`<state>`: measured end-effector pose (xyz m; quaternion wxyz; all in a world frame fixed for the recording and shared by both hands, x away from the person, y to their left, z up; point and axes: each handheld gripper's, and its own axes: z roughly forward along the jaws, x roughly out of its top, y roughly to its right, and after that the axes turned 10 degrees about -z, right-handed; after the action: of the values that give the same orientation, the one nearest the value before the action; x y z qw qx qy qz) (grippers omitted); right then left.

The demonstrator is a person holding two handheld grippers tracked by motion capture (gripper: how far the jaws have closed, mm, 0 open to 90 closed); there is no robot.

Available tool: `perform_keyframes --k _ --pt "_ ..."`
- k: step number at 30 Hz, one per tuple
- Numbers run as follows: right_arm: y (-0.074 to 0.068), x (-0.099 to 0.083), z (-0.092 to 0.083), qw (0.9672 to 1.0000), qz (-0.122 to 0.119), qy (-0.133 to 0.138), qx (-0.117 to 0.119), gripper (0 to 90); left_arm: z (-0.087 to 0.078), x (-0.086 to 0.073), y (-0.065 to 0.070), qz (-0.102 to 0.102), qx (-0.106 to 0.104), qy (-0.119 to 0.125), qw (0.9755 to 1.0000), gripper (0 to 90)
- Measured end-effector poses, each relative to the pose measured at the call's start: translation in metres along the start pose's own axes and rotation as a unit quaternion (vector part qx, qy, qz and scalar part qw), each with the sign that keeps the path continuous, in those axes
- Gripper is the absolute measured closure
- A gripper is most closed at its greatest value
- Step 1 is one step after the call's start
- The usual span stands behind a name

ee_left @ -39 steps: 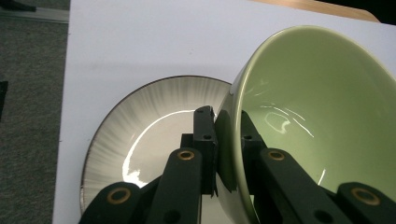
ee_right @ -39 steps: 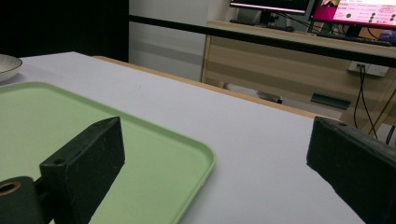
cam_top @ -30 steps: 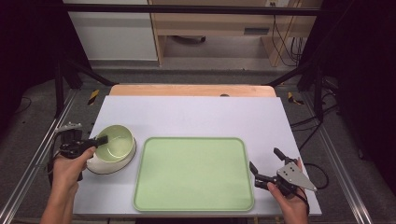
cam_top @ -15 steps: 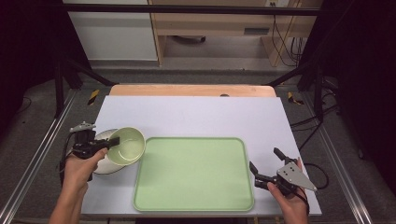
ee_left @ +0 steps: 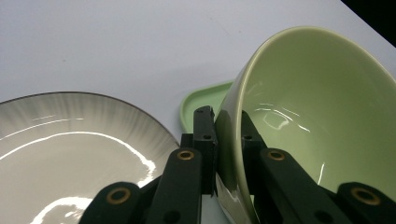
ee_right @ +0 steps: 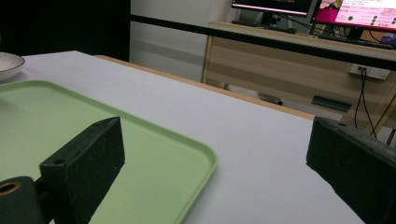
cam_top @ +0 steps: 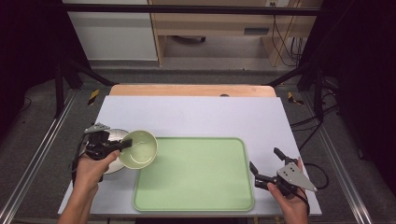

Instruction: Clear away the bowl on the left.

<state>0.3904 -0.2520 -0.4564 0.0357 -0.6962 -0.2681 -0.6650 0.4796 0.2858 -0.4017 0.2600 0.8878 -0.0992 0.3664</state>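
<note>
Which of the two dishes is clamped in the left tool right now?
The green bowl, its rim pinched by the left tool; the white plate lies free.

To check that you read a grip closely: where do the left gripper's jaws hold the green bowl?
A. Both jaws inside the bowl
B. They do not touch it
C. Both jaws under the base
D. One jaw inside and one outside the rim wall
D: in the left gripper view the left gripper stands with its jaws either side of the green bowl, clamping the wall at the rim.
</note>
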Motion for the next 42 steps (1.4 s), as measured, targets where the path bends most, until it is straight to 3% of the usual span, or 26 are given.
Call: perform_keyframes --k 8,20,42 --pt "0.001 0.000 -0.001 0.9999 -0.007 0.006 -0.005 4.5 0.017 -0.005 0.019 0.018 -0.015 -0.020 0.9995 82.8" --pt "0.000 0.000 0.000 1.0000 -0.008 0.005 -0.004 4.6 0.032 -0.009 0.036 0.033 -0.033 -0.040 0.9981 82.9" --pt "0.000 0.000 0.000 0.9999 -0.009 0.004 -0.004 4.8 0.054 -0.015 0.063 0.045 -0.058 -0.060 0.9955 82.8"
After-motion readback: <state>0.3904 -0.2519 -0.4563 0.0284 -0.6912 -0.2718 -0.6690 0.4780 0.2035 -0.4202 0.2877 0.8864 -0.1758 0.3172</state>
